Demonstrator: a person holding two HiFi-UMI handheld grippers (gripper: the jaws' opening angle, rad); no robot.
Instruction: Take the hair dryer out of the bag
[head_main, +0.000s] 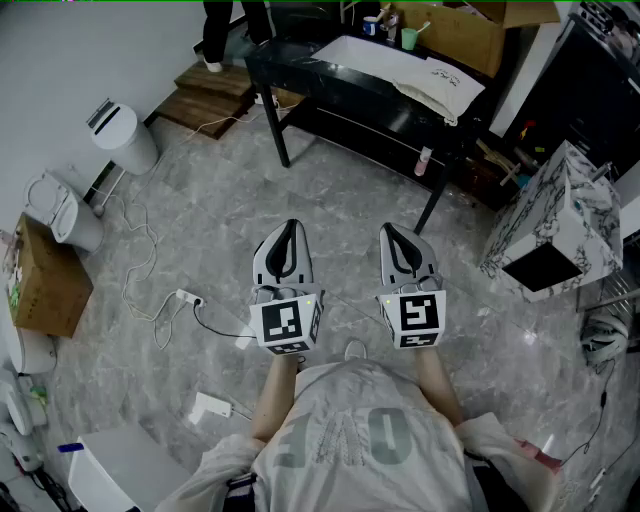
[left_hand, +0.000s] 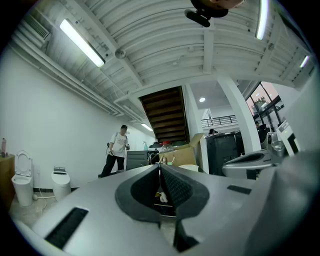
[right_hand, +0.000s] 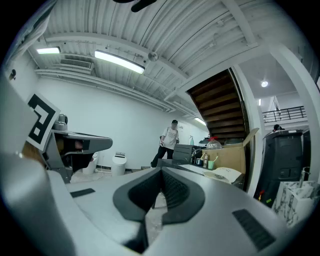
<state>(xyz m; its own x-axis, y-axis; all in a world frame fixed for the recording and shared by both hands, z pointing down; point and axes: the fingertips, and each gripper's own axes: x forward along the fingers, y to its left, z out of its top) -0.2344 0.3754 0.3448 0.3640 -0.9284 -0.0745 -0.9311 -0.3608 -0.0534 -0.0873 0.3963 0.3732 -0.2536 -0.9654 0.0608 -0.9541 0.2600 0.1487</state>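
Observation:
A white cloth bag (head_main: 425, 72) lies on the black table (head_main: 300, 62) at the far side of the room; it also shows as a cream shape (right_hand: 223, 174) in the right gripper view. No hair dryer is visible. My left gripper (head_main: 291, 226) and right gripper (head_main: 388, 230) are held level, side by side over the marble floor, well short of the table and pointing toward it. The jaws of both are closed together with nothing between them, as seen at the left gripper (left_hand: 160, 168) and the right gripper (right_hand: 161, 173) in their own views.
A cardboard box (head_main: 470, 32) and a green cup (head_main: 409, 38) stand on the table. A white bin (head_main: 125, 135) and a brown box (head_main: 45, 285) are at the left, a marble-patterned box (head_main: 560, 225) at the right. A power strip with cables (head_main: 185, 298) lies on the floor. A person (right_hand: 170, 140) stands at the back.

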